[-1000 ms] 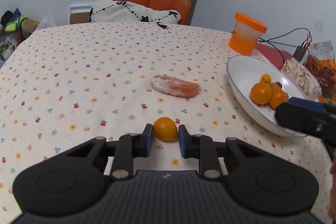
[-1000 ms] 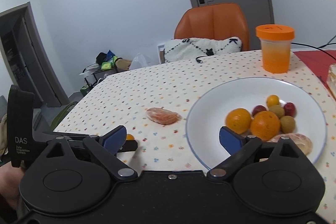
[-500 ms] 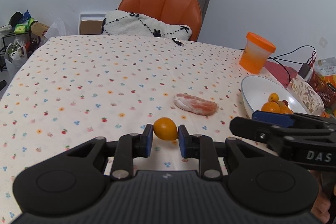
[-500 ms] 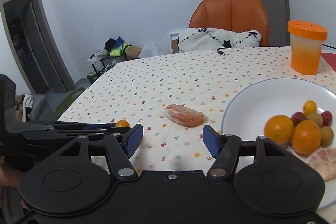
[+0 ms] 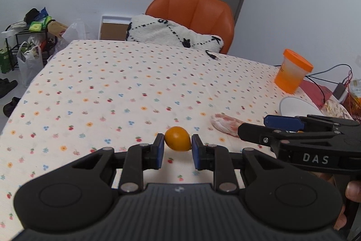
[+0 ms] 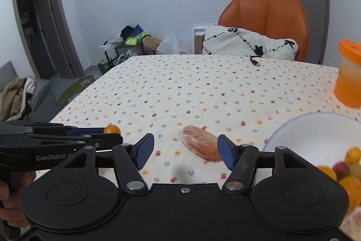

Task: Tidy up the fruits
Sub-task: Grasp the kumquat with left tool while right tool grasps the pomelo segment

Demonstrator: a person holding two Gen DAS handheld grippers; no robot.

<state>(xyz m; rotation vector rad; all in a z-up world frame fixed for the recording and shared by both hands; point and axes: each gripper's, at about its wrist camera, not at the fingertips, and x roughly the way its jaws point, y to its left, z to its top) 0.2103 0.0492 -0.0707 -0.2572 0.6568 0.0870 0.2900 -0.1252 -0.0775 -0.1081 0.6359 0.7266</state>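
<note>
**Small orange pinched, peeled piece lined up**

The small orange fruit (image 5: 177,138) sits right between the blue pads of the left tool (image 5: 177,146), both pads pressed against its sides, and it looks held just above the flowered tabletop (image 5: 126,92), though whether it has cleared the cloth is hard to say. A side-on pinch suits a round fruit like this; it cannot roll away.

Just beyond it, to the right, lies the peeled citrus piece (image 6: 200,146), flat on the cloth. The right tool (image 6: 185,149) is spread wide with the piece framed between its fingers, nearer the right pad; nothing is gripped. That reads as an approach, the gap set broad enough to take the piece across its width.

Further right, the white bowl (image 6: 315,128) waits, and it already has company: oranges, a small yellow fruit and something reddish crowd its near side, blurred at the edge of the right wrist view. Plenty of bare white is left, so both loose fruits should fit.

Behind the bowl stands an orange-lidded cup (image 5: 293,73), well clear of the action.
</note>
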